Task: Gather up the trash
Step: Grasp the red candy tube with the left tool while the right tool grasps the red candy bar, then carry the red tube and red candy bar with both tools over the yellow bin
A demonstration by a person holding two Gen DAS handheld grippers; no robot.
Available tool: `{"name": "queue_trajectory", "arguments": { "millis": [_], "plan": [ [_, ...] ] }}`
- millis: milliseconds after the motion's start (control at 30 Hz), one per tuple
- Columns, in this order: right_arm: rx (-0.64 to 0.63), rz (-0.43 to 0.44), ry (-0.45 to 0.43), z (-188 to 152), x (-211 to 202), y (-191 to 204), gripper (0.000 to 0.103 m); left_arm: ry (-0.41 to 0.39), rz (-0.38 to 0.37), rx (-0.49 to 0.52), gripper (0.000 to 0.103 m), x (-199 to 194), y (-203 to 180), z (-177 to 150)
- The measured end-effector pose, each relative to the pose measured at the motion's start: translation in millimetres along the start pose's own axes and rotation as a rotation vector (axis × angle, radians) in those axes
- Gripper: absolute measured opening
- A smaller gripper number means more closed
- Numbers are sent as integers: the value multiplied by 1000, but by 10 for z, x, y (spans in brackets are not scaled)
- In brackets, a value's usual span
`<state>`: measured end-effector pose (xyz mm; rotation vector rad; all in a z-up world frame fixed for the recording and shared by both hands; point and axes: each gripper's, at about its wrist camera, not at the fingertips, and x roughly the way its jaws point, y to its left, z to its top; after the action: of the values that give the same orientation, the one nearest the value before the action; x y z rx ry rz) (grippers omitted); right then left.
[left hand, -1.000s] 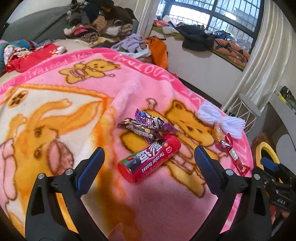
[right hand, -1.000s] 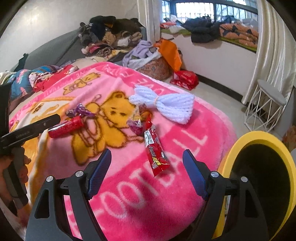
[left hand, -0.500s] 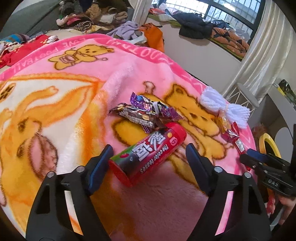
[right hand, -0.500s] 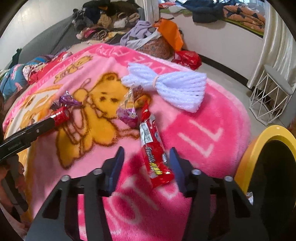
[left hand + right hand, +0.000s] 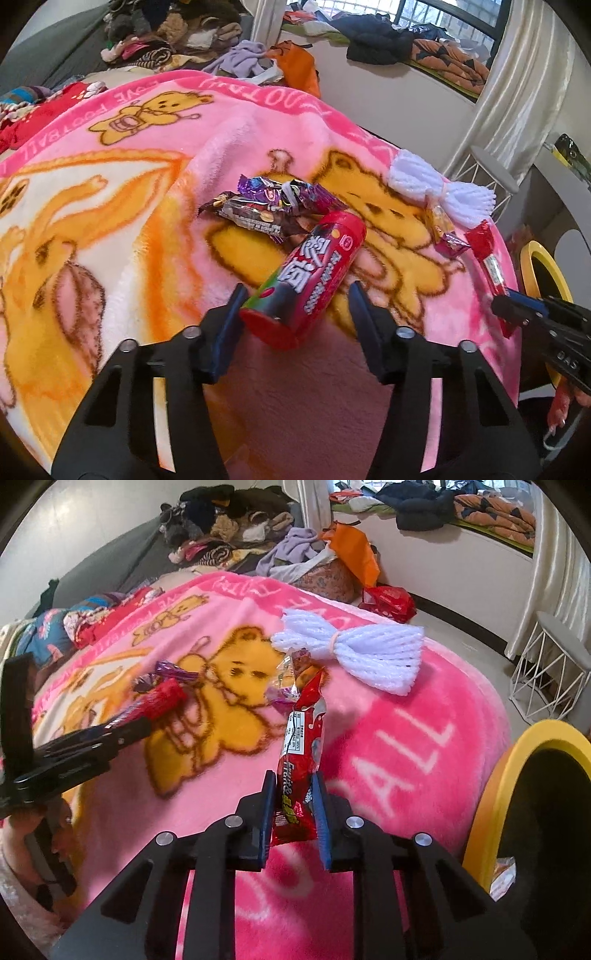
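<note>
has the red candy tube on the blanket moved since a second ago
Cannot tell. The red candy tube lies at the same spot on the yellow bear print; it only looms larger as the left gripper closes in.

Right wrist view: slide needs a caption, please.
Right gripper, jaws just closing, pinches a red snack wrapper on the pink blanket.

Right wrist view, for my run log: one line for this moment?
right tool: shut on red snack wrapper | left tool: closing around red candy tube | yellow bin: beside

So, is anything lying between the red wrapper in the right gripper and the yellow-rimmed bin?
Nothing visible. The right gripper pinches the red wrapper, and only bare pink blanket lies between it and the yellow-rimmed bin beside the bed.
</note>
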<state>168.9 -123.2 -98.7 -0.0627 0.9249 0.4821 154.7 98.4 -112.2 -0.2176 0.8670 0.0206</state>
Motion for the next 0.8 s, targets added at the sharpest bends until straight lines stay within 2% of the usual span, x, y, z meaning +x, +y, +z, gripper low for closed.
{"name": "queue_trajectory", "arguments": {
  "millis": [267,433,800],
  "plan": [
    [33,6,-43,-210,-266,-31,18,-3,-5,25,35,-26,-129,-42],
    [34,12,-49,-304,-333,-55,18,-2,-36,23,31,-91,-230,-82],
    [31,32,-76,-343,-459,-44,16,-30,-83,14,28,-319,-425,-85]
  ]
}}
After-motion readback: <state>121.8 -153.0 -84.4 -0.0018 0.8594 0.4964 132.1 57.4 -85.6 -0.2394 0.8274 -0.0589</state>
